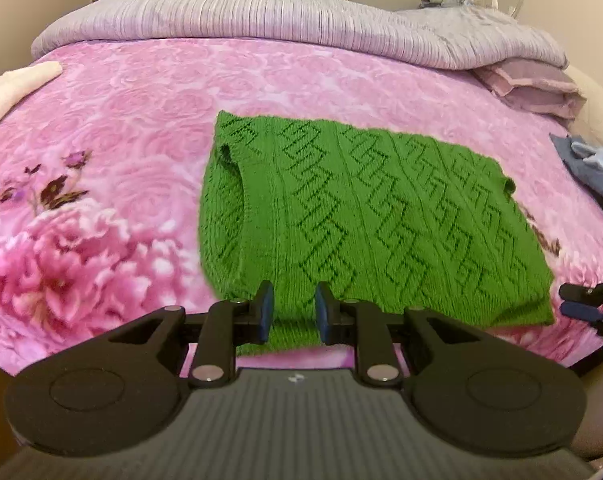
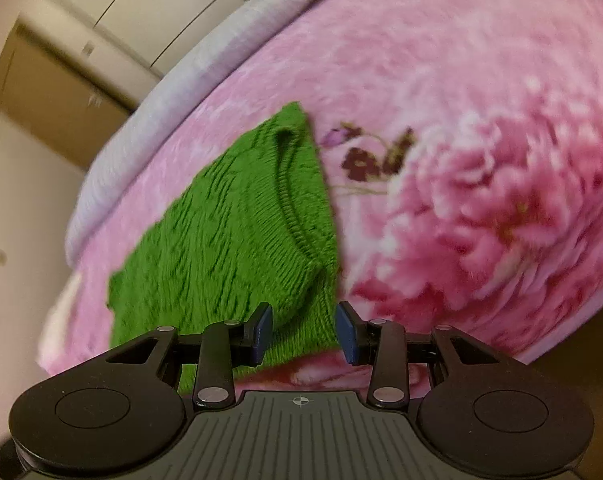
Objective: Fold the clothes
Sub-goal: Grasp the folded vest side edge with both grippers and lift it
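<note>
A green knitted sweater (image 1: 373,216) lies folded flat on the pink floral bedspread (image 1: 133,120). My left gripper (image 1: 294,314) is open, its blue pads either side of the sweater's near edge, with nothing held. The right gripper's fingertips (image 1: 581,300) show at the right edge of the left wrist view, beside the sweater's right corner. In the right wrist view, my right gripper (image 2: 303,330) is open over the sweater's (image 2: 229,240) near edge, which lies on the bedspread (image 2: 461,120); the ribbed trim runs toward the gap between the pads.
A lilac ribbed quilt (image 1: 261,16) lies bunched along the far side of the bed. Folded mauve cloth (image 1: 541,88) and blue clothes (image 1: 593,164) lie at the right. A pale cloth (image 1: 9,84) lies at the left. White cabinets (image 2: 149,12) stand behind.
</note>
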Available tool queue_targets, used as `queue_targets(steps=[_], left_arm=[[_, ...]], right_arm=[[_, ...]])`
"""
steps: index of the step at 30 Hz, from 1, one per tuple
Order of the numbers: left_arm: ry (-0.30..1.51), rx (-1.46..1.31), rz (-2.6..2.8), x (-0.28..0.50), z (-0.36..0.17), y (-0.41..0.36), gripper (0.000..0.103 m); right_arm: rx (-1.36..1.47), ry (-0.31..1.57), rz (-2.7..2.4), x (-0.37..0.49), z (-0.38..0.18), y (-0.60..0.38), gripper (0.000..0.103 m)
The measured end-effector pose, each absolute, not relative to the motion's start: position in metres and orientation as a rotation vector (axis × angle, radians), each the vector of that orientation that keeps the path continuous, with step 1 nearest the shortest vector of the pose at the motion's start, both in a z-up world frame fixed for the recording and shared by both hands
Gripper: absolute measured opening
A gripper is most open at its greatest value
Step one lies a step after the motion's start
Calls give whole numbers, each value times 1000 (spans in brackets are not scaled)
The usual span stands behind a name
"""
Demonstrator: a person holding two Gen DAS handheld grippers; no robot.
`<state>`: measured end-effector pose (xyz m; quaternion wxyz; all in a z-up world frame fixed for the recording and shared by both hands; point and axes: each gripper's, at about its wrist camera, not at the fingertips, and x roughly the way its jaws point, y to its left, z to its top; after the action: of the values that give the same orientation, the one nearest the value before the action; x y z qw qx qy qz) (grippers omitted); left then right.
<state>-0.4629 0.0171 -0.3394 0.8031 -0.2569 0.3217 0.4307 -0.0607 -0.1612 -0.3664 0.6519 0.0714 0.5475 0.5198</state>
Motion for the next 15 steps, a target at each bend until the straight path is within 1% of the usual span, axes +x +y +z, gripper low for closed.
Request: queue_targets(steps=[6, 12, 15], left_arm=[[699, -572, 916, -464, -347, 29, 17], [706, -597, 927, -479, -350, 35, 17], [678, -677, 926, -494, -352, 43, 17]], right_arm=[[284, 1305, 1133, -45, -380, -158, 39], [296, 1315, 1107, -40, -383, -156, 39], [287, 1310, 1105, -39, -382, -157, 39]])
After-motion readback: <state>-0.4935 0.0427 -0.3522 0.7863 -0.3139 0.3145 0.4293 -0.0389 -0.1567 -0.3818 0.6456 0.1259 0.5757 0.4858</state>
